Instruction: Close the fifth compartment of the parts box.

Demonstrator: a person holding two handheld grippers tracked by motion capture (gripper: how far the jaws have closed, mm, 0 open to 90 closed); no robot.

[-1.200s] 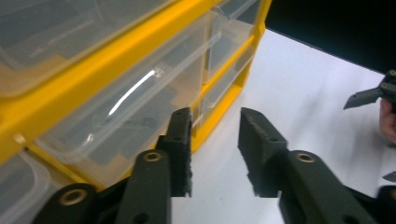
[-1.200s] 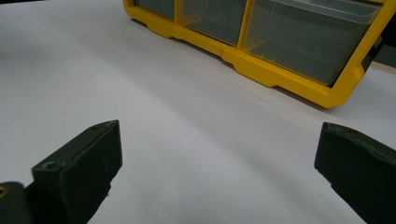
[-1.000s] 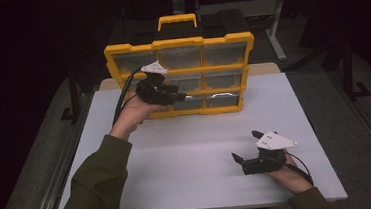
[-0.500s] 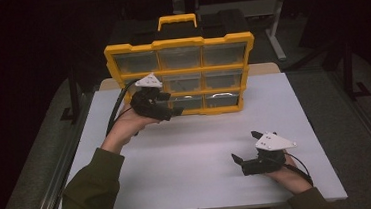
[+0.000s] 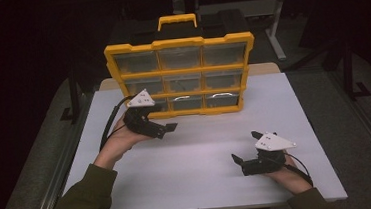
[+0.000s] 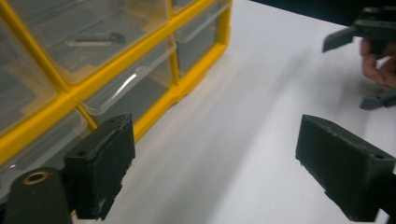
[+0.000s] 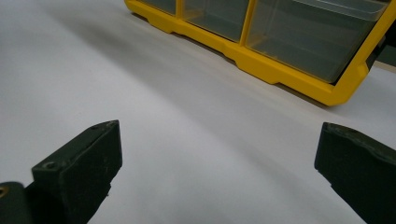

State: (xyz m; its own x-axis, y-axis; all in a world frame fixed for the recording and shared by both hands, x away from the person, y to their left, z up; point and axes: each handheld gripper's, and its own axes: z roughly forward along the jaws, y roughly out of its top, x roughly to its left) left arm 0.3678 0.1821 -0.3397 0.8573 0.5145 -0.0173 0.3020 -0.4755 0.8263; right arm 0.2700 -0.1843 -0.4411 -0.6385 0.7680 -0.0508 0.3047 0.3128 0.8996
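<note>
Left gripper point(image 5: 168, 131), fingers just opened wide and empty, at frame centre-left beside the yellow drawer organizer point(image 5: 181, 77); right gripper point(image 5: 245, 150) likewise spread, empty.

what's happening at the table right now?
A person holds a tool in each hand at a white table with a yellow drawer organizer standing upright at the back. The left tool sits just in front of the organizer's bottom-left drawer; its jaws have just been opening and nothing is between them. The right tool rests near the front right of the table, jaws open and empty.
</note>
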